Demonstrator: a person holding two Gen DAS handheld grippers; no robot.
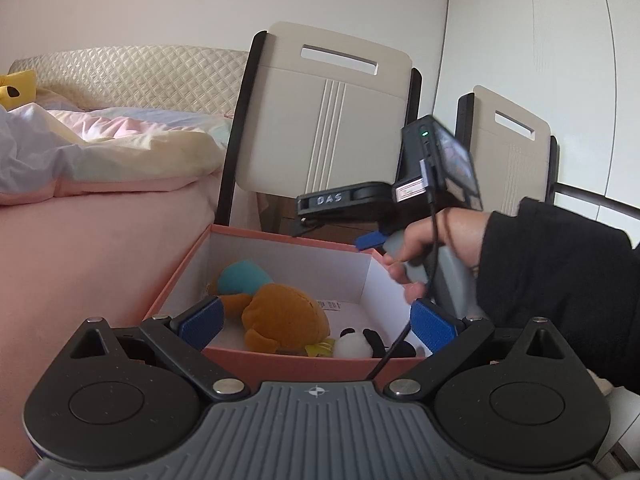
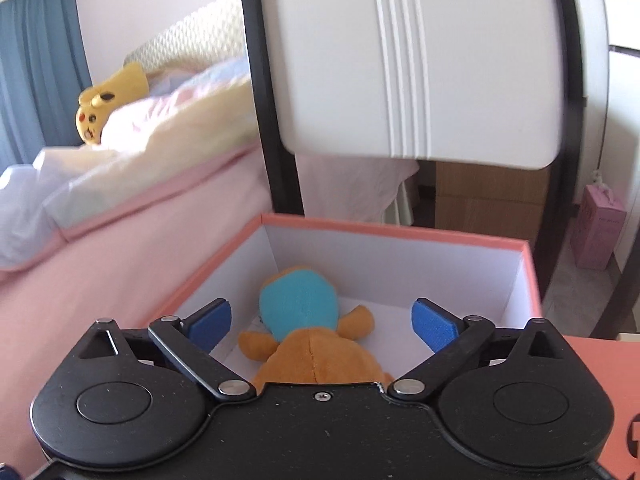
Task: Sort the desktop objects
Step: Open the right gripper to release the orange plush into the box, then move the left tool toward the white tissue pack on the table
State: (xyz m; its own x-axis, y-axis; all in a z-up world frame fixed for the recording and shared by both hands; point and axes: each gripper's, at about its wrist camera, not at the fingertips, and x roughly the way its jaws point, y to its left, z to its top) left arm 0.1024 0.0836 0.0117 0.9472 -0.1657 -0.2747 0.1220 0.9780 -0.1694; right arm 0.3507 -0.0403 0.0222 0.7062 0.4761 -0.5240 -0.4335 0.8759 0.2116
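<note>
Lying in pink box [image 2: 400, 232], orange plush [image 2: 316, 356] long axis toward far wall, teal end [image 2: 298, 300] ahead; both claws apart

Black sleeve [image 1: 560, 280], blue-padded black grippers, seemingly.

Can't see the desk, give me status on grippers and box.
Both grippers, left and right, open, empty. Plush and panda in box. Nothing blocking.
</note>
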